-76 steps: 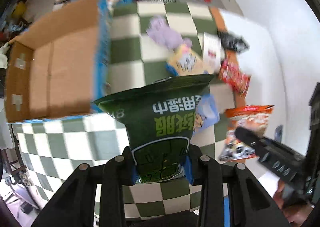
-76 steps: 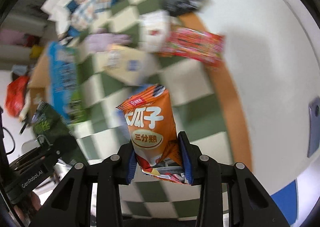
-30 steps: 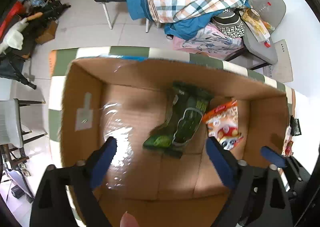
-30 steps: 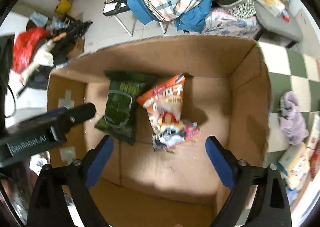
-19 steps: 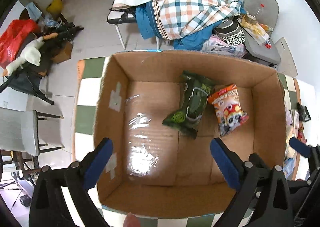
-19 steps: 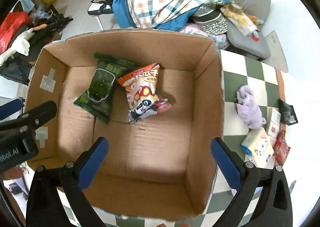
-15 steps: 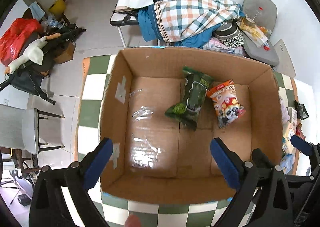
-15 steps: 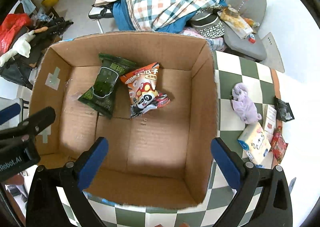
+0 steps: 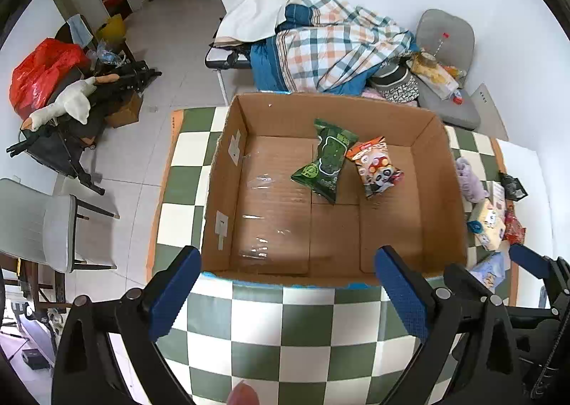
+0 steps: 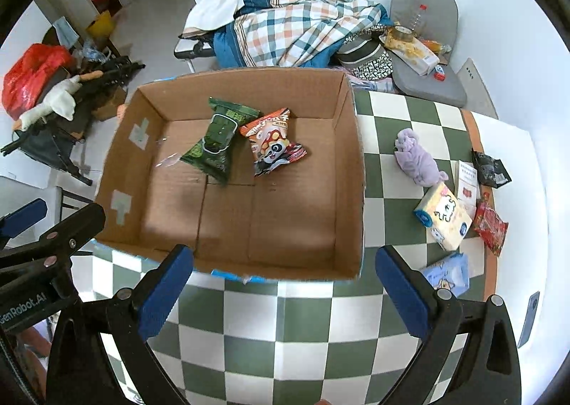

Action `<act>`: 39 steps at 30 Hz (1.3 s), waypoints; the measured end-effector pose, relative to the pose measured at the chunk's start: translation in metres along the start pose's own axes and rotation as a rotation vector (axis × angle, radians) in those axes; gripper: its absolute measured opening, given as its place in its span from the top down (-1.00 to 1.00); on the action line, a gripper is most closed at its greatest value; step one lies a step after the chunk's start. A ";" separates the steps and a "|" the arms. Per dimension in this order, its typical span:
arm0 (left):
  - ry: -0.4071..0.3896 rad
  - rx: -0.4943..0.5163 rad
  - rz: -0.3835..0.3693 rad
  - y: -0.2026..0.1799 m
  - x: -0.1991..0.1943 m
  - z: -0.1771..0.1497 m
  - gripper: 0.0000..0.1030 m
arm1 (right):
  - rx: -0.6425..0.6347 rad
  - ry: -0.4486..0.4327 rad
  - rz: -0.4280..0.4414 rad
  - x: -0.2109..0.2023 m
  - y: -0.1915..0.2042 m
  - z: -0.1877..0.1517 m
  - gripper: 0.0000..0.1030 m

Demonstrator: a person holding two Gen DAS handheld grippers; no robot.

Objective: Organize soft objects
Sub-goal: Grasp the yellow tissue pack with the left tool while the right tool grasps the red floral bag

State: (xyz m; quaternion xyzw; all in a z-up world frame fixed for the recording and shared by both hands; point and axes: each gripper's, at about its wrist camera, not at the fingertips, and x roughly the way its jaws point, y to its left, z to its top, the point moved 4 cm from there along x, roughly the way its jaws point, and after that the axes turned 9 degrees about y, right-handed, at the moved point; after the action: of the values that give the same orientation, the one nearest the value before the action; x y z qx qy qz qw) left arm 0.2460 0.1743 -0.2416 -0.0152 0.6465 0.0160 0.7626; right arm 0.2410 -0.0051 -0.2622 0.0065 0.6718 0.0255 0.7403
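Observation:
A cardboard box (image 9: 441,191) (image 10: 351,169) stands on the green checkered table. Inside lie a green snack bag (image 9: 326,160) (image 10: 217,139) and an orange snack bag (image 9: 374,166) (image 10: 272,146). My left gripper (image 9: 285,291) is open and empty, high above the box's near edge. My right gripper (image 10: 285,283) is open and empty too, beside it. Right of the box lie a purple plush toy (image 10: 416,157), a yellow tissue pack (image 10: 445,216), a blue tissue pack (image 10: 450,275), a red snack bag (image 10: 493,223) and a black packet (image 10: 490,168).
A white card (image 10: 467,182) lies among the items on the right. The right gripper's arm shows in the left wrist view (image 9: 534,262). Behind the table are a chair with plaid bedding (image 10: 302,23), a grey chair (image 10: 427,59) and floor clutter at left (image 9: 71,95).
Both grippers released their snack bags into the box and opened wide. Both have since pulled back and up, so the whole box and more table show.

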 end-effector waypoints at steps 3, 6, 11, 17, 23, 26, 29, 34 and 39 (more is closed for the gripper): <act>-0.022 -0.005 -0.009 0.000 -0.015 -0.008 -0.94 | 0.005 -0.016 0.028 -0.016 0.001 -0.012 -1.00; -0.037 -0.003 -0.024 -0.006 -0.029 -0.010 -0.94 | 0.018 -0.026 0.076 -0.031 -0.001 -0.022 -1.00; -0.054 0.050 -0.049 -0.045 -0.052 -0.001 -0.94 | 0.091 -0.059 0.164 -0.049 -0.035 -0.031 -1.00; 0.023 0.151 -0.159 -0.146 -0.047 0.018 -0.94 | 0.170 -0.082 0.154 -0.056 -0.135 -0.036 -1.00; 0.331 0.152 -0.315 -0.270 0.031 0.026 -0.94 | 0.145 0.020 -0.024 -0.027 -0.272 -0.029 -1.00; 0.484 0.108 -0.352 -0.319 0.086 0.031 -0.94 | 0.067 0.109 -0.096 0.004 -0.329 -0.018 -1.00; 0.614 0.030 -0.375 -0.353 0.138 0.032 -0.90 | -0.030 0.216 -0.115 0.047 -0.371 -0.009 -0.99; 0.761 -0.121 -0.394 -0.381 0.200 0.032 -0.82 | -0.162 0.315 -0.137 0.111 -0.404 0.003 -0.81; 0.835 -0.256 -0.408 -0.389 0.240 0.039 -0.82 | -0.197 0.410 -0.042 0.158 -0.413 0.010 -0.74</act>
State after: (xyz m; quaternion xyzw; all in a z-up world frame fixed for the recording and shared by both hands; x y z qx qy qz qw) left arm 0.3408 -0.2117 -0.4712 -0.2408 0.8741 -0.0619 0.4174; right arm 0.2777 -0.4100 -0.4366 -0.0853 0.8025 0.0764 0.5855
